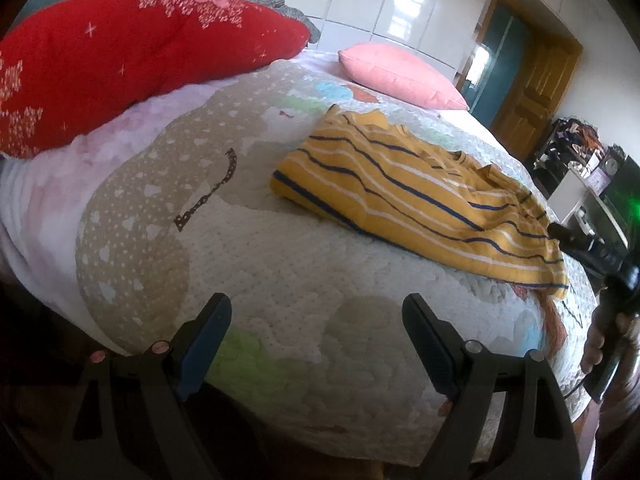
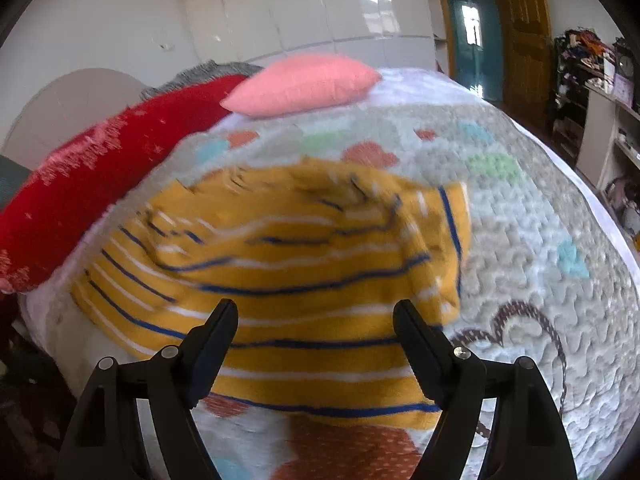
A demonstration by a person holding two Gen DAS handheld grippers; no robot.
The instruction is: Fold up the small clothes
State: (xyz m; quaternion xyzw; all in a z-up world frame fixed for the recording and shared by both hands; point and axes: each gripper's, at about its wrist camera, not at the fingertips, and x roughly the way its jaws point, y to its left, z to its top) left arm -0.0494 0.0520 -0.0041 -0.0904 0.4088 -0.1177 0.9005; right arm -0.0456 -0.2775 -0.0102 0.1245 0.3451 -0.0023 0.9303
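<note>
One striped shirt (image 1: 404, 184), stripes lengthwise, lying flat

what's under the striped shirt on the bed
The striped shirt lies on the patterned quilt, which shows all round it. Whatever the fabric covers, including any quilt pattern there, is hidden.

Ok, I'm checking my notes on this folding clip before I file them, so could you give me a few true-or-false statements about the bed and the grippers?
1. The yellow striped shirt lies on the quilt. True.
2. The left gripper is clamped on the shirt. False: its jaws are open over bare quilt.
3. The pink pillow lies on top of the shirt. False: it lies apart, further up the bed.
4. The right gripper is open, nothing pinched. True.
5. A red cushion lies on the bed. True.
</note>
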